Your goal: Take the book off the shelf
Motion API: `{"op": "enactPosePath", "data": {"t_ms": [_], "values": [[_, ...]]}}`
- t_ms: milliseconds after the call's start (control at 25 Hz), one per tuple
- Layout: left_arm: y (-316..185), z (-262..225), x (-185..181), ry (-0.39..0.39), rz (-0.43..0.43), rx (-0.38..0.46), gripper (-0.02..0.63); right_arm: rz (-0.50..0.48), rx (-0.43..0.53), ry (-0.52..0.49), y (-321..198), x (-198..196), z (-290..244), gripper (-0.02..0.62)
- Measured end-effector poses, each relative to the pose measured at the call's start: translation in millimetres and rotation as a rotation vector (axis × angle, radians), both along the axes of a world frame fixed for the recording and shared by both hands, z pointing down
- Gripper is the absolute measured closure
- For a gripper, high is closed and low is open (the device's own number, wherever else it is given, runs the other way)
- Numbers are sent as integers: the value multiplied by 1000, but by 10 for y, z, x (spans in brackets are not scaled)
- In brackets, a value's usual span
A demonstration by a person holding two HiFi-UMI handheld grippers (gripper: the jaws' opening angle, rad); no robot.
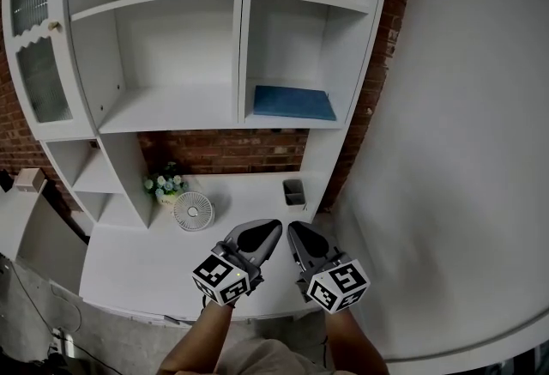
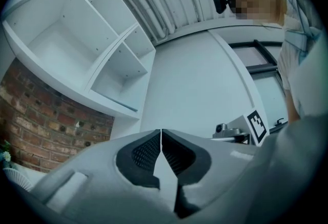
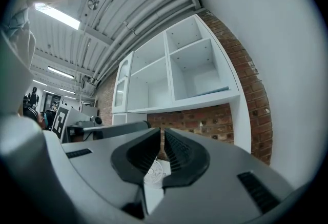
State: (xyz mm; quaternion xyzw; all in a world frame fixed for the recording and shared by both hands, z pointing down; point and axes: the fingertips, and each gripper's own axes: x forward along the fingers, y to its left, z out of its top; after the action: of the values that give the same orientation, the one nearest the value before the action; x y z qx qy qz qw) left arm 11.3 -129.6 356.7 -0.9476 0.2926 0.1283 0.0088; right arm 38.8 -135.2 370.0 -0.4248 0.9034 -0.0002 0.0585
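Here the left claw [image 1: 262, 235] and right claw [image 1: 301, 237] hover closed, empty, well below the blue book [image 1: 293, 102].

left gripper [image 1: 274, 226]: grey moulded shell, black ribbed pads [image 2: 146, 152] on the inner sides | right gripper [image 1: 292, 227]: same grey shell, dark slot [image 3: 256, 192] on its side | marker cubes [image 1: 221, 279]: white with black squares, at each gripper's rear | person: black head camera [image 2: 220, 1], pale shirt [image 2: 297, 38]
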Motion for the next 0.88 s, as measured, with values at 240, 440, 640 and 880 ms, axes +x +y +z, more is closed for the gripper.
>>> {"op": "enactPosePath", "data": {"t_ms": [240,440,640,880], "values": [[-160,4,-28,-14,17,-20,595,6,6,4,-150,-47,-47,575],[-250,25,3,-26,25,-28,595,4,11,5,-229,-27,-56,572],[-334,61,51,-41,17,-49,595,-5,5,6,-289,21,-72,568],[-485,-41,172,-44,-5,-39,595,-36,20,25,-424,140,-129,565]]}}
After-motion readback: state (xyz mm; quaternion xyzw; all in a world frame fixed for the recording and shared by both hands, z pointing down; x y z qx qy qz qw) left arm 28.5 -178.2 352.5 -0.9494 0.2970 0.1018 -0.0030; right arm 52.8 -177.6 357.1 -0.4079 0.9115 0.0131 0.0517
